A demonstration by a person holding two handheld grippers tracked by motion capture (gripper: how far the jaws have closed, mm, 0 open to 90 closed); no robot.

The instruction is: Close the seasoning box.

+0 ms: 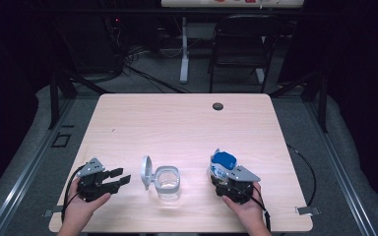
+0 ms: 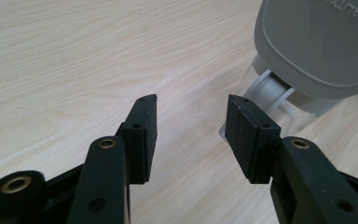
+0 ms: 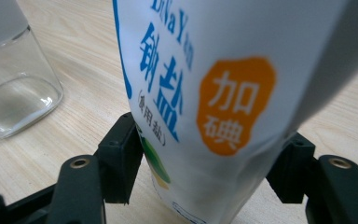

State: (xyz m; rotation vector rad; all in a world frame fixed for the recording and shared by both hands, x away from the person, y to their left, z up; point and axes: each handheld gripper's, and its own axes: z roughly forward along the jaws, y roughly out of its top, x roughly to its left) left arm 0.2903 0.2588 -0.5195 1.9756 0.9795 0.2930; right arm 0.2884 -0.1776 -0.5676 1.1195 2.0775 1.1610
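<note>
Salt bag (image 3: 205,107) between right gripper (image 3: 209,170) jaws

Jar (image 1: 168,183) stands on the table (image 1: 187,123) near its front edge, lid (image 1: 146,172) hinged open on its left side. My left gripper (image 1: 119,178) lies left of the jar, apart from it. Salt bag (image 1: 222,166) stands right of the jar, between the jaws of my right gripper (image 1: 225,183).
</note>
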